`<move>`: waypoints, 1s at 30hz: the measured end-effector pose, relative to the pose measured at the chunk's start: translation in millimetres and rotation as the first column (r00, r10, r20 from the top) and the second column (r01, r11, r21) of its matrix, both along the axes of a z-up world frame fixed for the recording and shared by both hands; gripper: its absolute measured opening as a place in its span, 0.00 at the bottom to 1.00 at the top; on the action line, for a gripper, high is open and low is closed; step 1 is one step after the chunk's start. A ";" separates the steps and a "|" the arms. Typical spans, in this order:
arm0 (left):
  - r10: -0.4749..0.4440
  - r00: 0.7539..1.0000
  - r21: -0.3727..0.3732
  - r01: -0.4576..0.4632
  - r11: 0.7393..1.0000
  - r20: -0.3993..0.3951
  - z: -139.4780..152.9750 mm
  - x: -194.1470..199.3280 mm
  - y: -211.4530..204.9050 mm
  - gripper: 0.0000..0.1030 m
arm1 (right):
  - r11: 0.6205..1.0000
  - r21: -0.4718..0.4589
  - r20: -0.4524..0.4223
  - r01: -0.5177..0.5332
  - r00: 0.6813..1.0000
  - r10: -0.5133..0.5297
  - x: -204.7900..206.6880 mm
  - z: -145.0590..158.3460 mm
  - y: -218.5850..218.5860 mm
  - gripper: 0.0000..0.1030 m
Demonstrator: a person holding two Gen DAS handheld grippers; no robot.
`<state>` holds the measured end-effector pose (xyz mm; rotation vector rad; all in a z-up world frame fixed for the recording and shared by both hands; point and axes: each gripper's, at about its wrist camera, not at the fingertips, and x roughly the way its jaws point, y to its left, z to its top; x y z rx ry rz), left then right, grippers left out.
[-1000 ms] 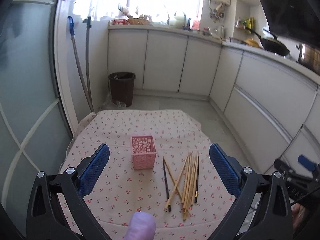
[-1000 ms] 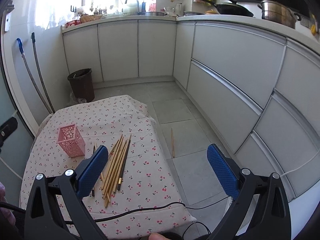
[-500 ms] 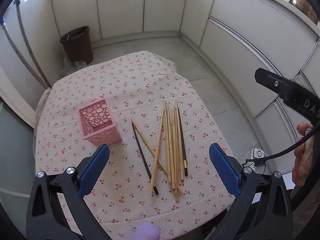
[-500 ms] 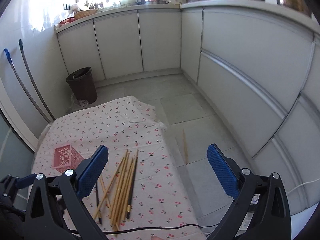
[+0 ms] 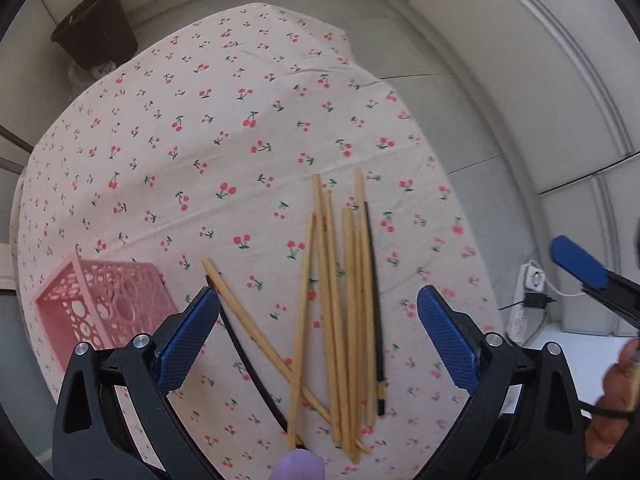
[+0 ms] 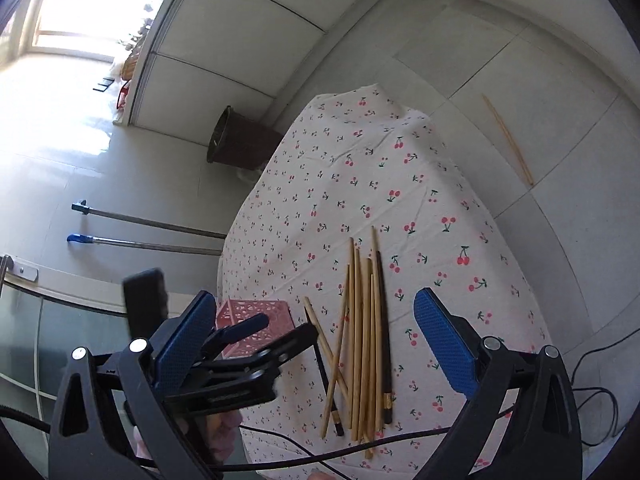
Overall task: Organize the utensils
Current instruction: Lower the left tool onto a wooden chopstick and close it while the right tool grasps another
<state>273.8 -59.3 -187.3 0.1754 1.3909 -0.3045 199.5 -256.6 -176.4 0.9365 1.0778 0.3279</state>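
Both fingers of the left gripper (image 5: 318,332) stand spread, empty, above blurred chopsticks (image 5: 344,320) on the surface (image 5: 224,128); the basket (image 5: 100,304) near left is partly hidden. Right gripper (image 6: 314,334) released too; one stick (image 6: 507,138) lies on the floor.

Both grippers now tip down over the worktop: the chopsticks (image 5: 344,312) sit between the left gripper (image 5: 318,312)'s spread jaws, and the right gripper (image 6: 314,316) swings in alongside, jaws equally wide.
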 end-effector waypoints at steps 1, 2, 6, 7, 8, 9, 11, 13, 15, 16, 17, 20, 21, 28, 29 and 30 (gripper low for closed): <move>0.006 1.000 0.014 -0.006 1.000 -0.009 -7.1 3.6 1.2 0.82 | 1.000 -0.006 -0.018 -0.016 1.000 0.016 1.7 -2.5 3.8 0.94; 0.020 0.999 0.015 -0.020 1.000 -0.027 -14.3 7.5 3.3 0.76 | 0.999 0.001 -0.039 -0.039 0.998 0.039 3.7 -5.6 4.6 0.94; 0.041 0.997 0.014 -0.040 0.999 -0.065 -30.3 15.5 10.1 0.41 | 0.995 0.056 -0.133 -0.080 0.987 0.087 6.7 -21.0 10.9 0.94; 0.037 0.997 0.016 -0.036 0.999 -0.068 -31.7 15.7 10.1 0.40 | 0.996 0.058 -0.135 -0.071 0.988 0.079 6.2 -22.4 11.1 0.94; 0.036 0.996 0.010 -0.036 0.999 -0.077 -33.4 16.3 10.5 0.39 | 0.996 0.054 -0.135 -0.065 0.988 0.071 5.7 -21.9 11.0 0.94; 0.032 0.996 0.008 -0.031 0.999 -0.081 -34.6 16.9 9.9 0.39 | 0.997 0.049 -0.134 -0.055 0.989 0.061 5.2 -21.2 10.1 0.94; 0.011 0.997 0.030 -0.009 1.000 -0.074 -39.1 18.7 5.1 0.39 | 0.998 0.059 -0.137 -0.028 0.990 0.035 5.1 -22.4 7.4 0.94; -0.003 0.998 0.057 0.007 0.998 -0.064 -43.5 21.5 1.2 0.26 | 0.996 0.093 -0.158 -0.013 0.987 0.027 5.0 -28.3 5.4 0.94; -0.007 0.998 0.084 0.013 0.996 -0.061 -49.9 24.2 -1.1 0.16 | 0.992 0.123 -0.185 0.006 0.983 0.016 6.0 -36.0 3.3 0.94; -0.009 0.998 0.085 0.015 0.996 -0.066 -53.3 24.8 -2.0 0.14 | 0.990 0.137 -0.196 0.018 0.981 0.010 7.0 -39.8 2.0 0.94; -0.010 0.997 0.076 0.016 0.997 -0.079 -57.3 24.8 -2.9 0.14 | 0.989 0.148 -0.203 0.027 0.979 0.004 8.2 -42.6 0.8 0.94; -0.035 0.998 0.090 0.040 0.995 -0.061 -64.4 23.7 -7.2 0.11 | 0.986 0.166 -0.205 0.033 0.979 0.002 16.5 -47.2 1.7 0.94; -0.045 0.998 0.094 0.050 0.994 -0.053 -64.4 22.9 -8.6 0.09 | 0.987 0.161 -0.196 0.021 0.980 0.011 20.4 -47.4 4.0 0.94; -0.019 0.993 -0.062 0.027 0.998 0.119 -39.0 -10.4 3.8 0.04 | 0.999 0.006 -0.115 -0.053 0.992 0.054 53.7 -50.6 33.8 0.93; -0.006 0.988 -0.097 0.022 0.995 0.155 -26.7 -20.6 11.3 0.05 | 0.998 -0.006 -0.106 -0.061 0.993 0.060 58.0 -51.4 37.4 0.93; 0.012 0.985 -0.133 0.011 0.991 0.172 -15.6 -30.3 19.2 0.05 | 0.997 -0.013 -0.097 -0.073 0.993 0.072 63.1 -52.0 42.1 0.93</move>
